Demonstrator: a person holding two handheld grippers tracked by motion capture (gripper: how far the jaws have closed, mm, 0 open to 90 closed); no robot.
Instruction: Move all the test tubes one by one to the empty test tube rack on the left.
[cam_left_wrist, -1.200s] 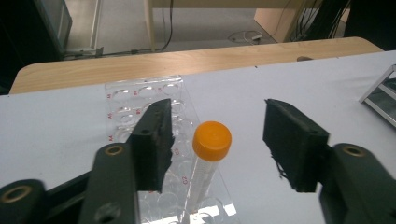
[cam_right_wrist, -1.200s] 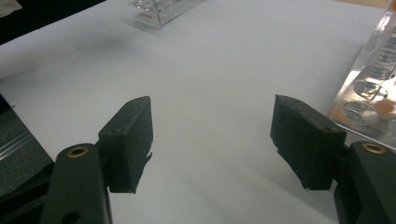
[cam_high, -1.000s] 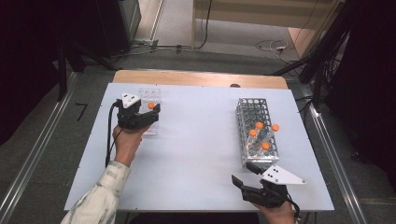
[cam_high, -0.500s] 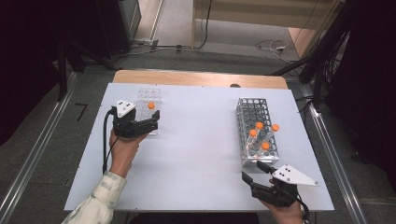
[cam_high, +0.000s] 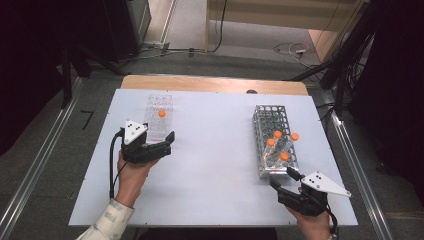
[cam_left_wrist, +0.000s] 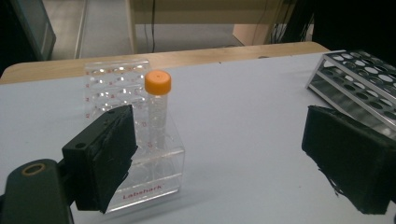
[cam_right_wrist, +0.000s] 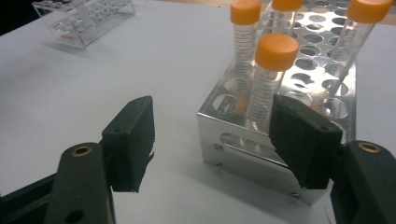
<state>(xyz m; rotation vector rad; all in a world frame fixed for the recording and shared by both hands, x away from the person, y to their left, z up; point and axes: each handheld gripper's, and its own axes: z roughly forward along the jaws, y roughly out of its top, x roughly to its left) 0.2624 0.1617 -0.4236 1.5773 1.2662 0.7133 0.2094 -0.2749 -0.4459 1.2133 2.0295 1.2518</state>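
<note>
High view: a white table (cam_high: 210, 165) seen from above, with a person's two hands entering from the bottom, each holding a black two-jaw gripper. At the left, a clear plastic rack (cam_high: 158, 116) holds one orange-capped tube (cam_high: 161, 113) standing upright. The left gripper (cam_high: 168, 142) sits just on the near side of that rack, its jaws wide apart with nothing between them; they have just been opening. In the left gripper view the same tube (cam_left_wrist: 158, 108) rises between the jaws but farther off, clear of both pads.

At the right, a metal wire rack (cam_high: 274, 140) holds four orange-capped tubes, all upright or slightly leaning. The right gripper (cam_high: 281, 184) is just short of the rack's near end, jaws wide and empty. In the right gripper view the nearest tube (cam_right_wrist: 270, 79) stands straight ahead, long axis vertical, close to the right-hand jaw and slightly beyond the pads.

Judged from this, the right hand is the one placed to take a tube next: a short push forward would bring the pads around the nearest tube
</note>
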